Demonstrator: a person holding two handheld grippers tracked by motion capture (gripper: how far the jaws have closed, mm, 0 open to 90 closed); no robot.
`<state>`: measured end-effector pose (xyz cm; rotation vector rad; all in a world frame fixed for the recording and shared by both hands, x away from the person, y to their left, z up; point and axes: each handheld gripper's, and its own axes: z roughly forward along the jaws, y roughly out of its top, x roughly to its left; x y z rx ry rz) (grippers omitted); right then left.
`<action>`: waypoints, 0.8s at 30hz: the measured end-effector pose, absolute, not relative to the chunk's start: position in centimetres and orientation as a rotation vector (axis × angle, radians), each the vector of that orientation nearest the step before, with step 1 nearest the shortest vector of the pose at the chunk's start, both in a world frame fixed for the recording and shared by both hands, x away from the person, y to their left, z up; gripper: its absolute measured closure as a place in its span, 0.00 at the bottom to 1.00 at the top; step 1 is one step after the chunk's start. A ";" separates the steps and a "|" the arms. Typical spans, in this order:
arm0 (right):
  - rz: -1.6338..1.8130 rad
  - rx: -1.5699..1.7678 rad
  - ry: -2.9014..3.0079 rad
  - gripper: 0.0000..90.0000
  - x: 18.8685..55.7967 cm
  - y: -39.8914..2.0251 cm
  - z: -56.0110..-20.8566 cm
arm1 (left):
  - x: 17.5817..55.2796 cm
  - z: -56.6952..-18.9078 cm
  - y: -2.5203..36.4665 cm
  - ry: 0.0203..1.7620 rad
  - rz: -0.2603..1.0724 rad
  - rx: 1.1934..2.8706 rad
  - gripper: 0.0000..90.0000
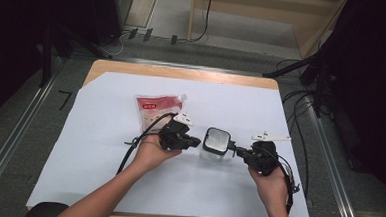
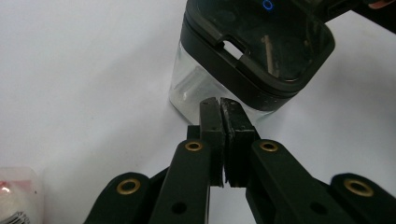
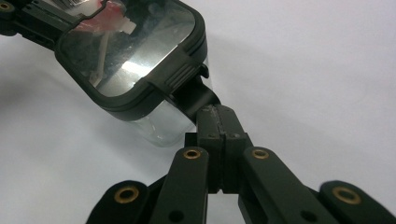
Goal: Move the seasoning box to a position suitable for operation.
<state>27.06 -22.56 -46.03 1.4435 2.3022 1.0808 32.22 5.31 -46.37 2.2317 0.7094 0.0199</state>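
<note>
A clear jar with a black lid stands mid-table between both grippers. The left gripper, jaws pressed together and empty, sits just beside it. The right gripper pinches the lid's latch tab.

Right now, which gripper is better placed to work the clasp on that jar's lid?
Probably the right gripper: its shut jaws pinch the black clasp tab on the jar lid's edge. The left gripper, shut on nothing, sits at the opposite clear wall, better suited to bracing.
</note>
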 end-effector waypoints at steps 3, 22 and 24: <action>1.081 1.446 2.301 1.00 27.1 -22.6 -46.1 | 32.1 -46.6 4.9 0.671 0.022 2.237 1.00; 1.098 1.497 2.282 1.00 28.6 -23.2 -46.7 | 30.4 -46.7 4.6 0.582 -0.042 2.251 1.00; 1.100 1.494 2.287 1.00 28.8 -23.3 -46.7 | 30.3 -46.9 4.6 0.579 -0.053 2.240 0.99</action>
